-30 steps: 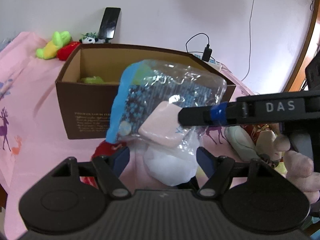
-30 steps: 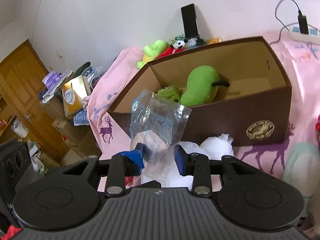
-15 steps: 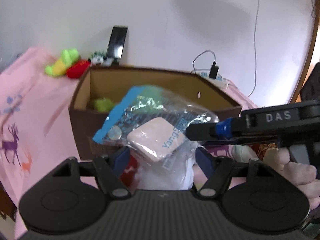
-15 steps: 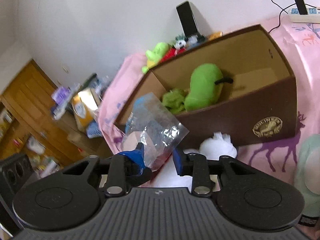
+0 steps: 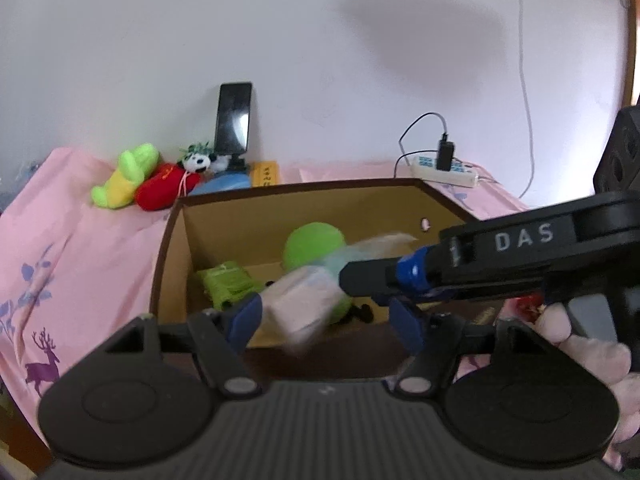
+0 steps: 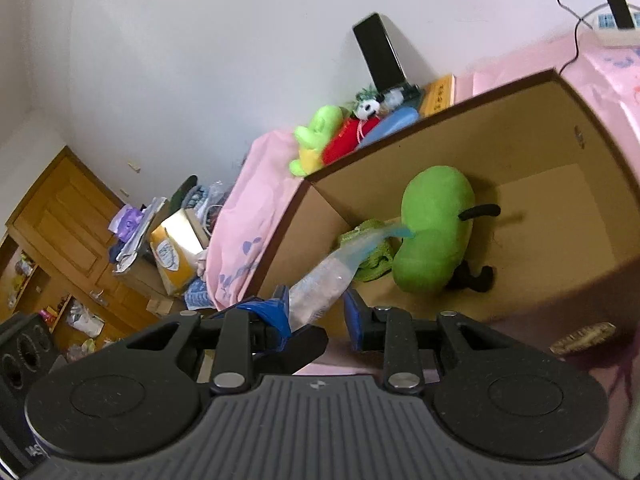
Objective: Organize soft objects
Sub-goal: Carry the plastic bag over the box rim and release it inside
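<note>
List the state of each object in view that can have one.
Clear plastic packet holding a pink pad: held over the box.
Brown cardboard box: open, no lid.
Big green plush toy: lying inside box.
Black phone: upright against wall, screen dark.
Right gripper: shut on packet.
Left gripper: open.

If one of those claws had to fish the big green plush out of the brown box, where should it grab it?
Probably from above, through the open top of the box. The green plush leans against the back wall with its rounded upper lobe free. Pinch that lobe across its narrower width; it looks soft enough to squash. Avoid the thin black stem.
</note>
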